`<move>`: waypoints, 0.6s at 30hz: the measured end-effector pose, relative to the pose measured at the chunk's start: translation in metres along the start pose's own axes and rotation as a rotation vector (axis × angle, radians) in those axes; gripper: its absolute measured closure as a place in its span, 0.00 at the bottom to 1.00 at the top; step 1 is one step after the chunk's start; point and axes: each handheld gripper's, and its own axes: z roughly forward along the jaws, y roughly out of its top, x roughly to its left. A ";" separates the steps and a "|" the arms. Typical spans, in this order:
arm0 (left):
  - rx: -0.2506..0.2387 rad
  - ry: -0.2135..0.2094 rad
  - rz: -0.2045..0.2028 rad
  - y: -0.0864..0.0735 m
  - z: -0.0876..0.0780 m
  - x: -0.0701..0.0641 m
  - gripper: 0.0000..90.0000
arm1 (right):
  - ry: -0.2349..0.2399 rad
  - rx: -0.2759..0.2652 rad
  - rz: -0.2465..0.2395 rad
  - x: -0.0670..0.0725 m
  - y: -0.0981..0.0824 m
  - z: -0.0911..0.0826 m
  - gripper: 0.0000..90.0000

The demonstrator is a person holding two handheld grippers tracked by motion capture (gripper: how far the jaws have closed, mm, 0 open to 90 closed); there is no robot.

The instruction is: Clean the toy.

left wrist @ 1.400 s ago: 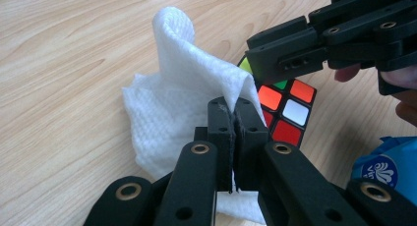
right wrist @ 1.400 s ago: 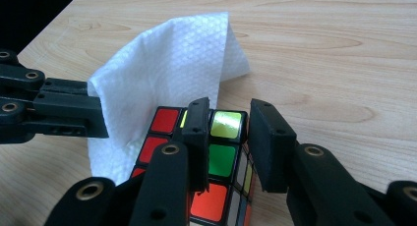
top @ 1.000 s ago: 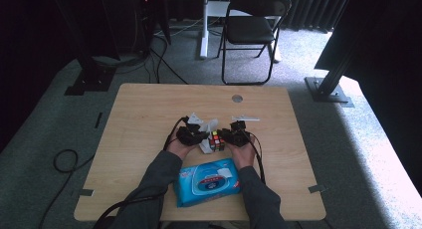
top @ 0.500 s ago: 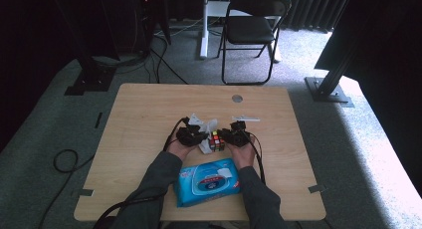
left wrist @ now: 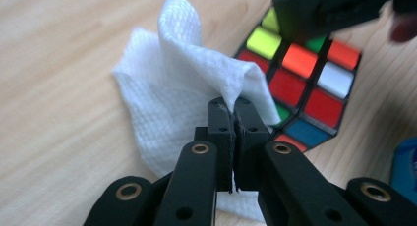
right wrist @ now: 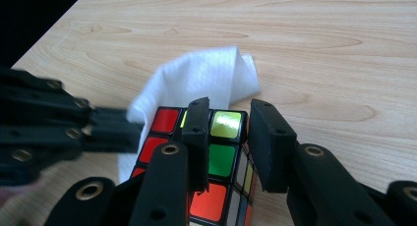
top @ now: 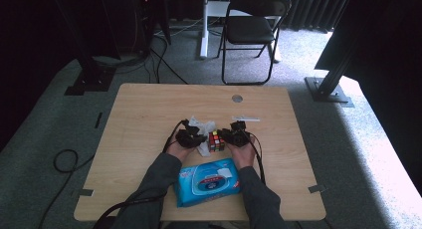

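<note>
Tongs (left wrist: 235,119) on crumpled white wipe (left wrist: 182,83)

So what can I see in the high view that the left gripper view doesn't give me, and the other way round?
The high view alone takes in the whole table, the full blue wipes pack, both forearms, and a folding chair beyond. The left gripper view alone reveals the left gripper pinched shut on a fold of the white wipe, plus the woven texture. Both share the wipe, the puzzle cube and the right gripper holding that cube.
</note>
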 end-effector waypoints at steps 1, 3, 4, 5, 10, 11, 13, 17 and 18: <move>-0.005 -0.006 -0.011 -0.001 0.002 0.001 0.98 | 0.001 0.000 0.001 0.000 0.000 0.000 0.78; 0.010 -0.019 -0.024 -0.003 0.006 0.004 0.98 | 0.001 0.000 0.000 0.000 0.000 0.000 0.78; 0.021 -0.017 -0.022 -0.004 0.008 0.004 0.98 | 0.002 0.000 0.000 0.000 0.000 0.000 0.78; 0.039 -0.015 -0.014 -0.005 0.011 0.004 0.98 | 0.001 0.000 0.000 0.000 0.000 0.000 0.78; 0.039 -0.027 -0.031 -0.008 0.015 0.006 0.97 | 0.003 0.001 0.001 0.000 0.000 0.000 0.78; 0.040 -0.024 -0.031 -0.007 0.015 0.006 0.98 | 0.003 0.001 0.001 0.000 0.000 0.000 0.78; 0.041 -0.025 -0.031 -0.007 0.015 0.006 0.97 | 0.003 0.001 0.001 0.000 0.000 0.000 0.78; 0.041 -0.028 -0.029 -0.007 0.015 0.006 0.97 | 0.004 0.002 0.002 -0.001 0.000 0.000 0.78; 0.042 -0.027 -0.028 -0.007 0.015 0.006 0.97 | 0.003 0.002 0.002 -0.001 0.000 0.000 0.78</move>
